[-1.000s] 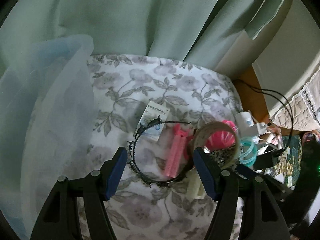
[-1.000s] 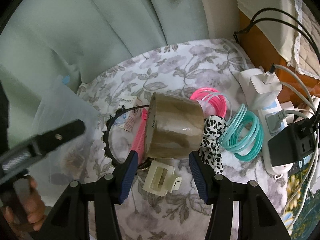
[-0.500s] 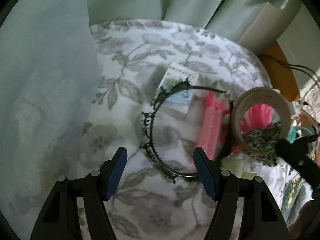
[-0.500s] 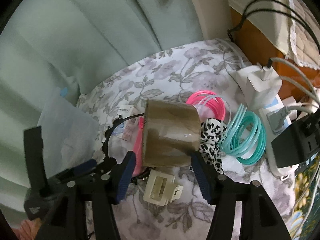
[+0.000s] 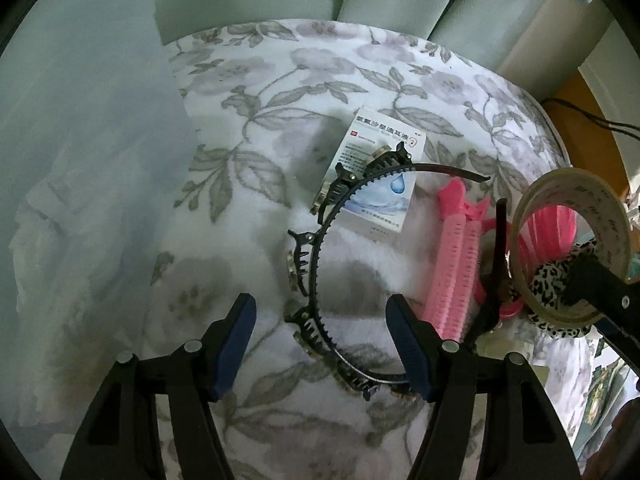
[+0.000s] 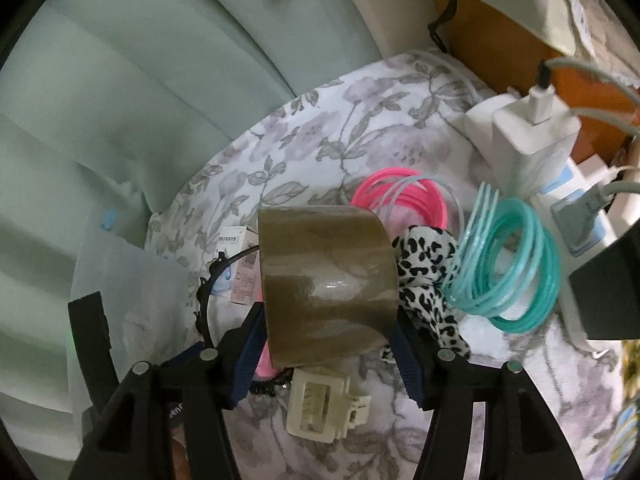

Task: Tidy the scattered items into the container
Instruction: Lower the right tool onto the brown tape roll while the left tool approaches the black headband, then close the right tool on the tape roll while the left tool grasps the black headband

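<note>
My right gripper (image 6: pixel 326 350) is shut on a roll of brown packing tape (image 6: pixel 326 280), its pads against the roll's two sides; the roll also shows in the left wrist view (image 5: pixel 572 248). My left gripper (image 5: pixel 322 338) is open and empty, low over a black toothed headband (image 5: pixel 320 264). Beside the headband lie a white medicine box (image 5: pixel 380 176) and pink hair clips (image 5: pixel 460 272). A translucent container (image 5: pixel 80 208) fills the left of the left wrist view. A cream claw clip (image 6: pixel 320 408), a leopard scrunchie (image 6: pixel 424 264), pink rings (image 6: pixel 400 196) and teal rings (image 6: pixel 516 264) lie around the tape.
All lies on a floral cloth (image 5: pixel 304 80) before green curtains (image 6: pixel 140 80). A white charger (image 6: pixel 528 136), power strip and cables crowd the right edge, beside wooden furniture (image 6: pixel 500 52).
My left gripper has moved forward and down over the headband. My right gripper has shut on the tape roll, and the view has drawn closer to it.
</note>
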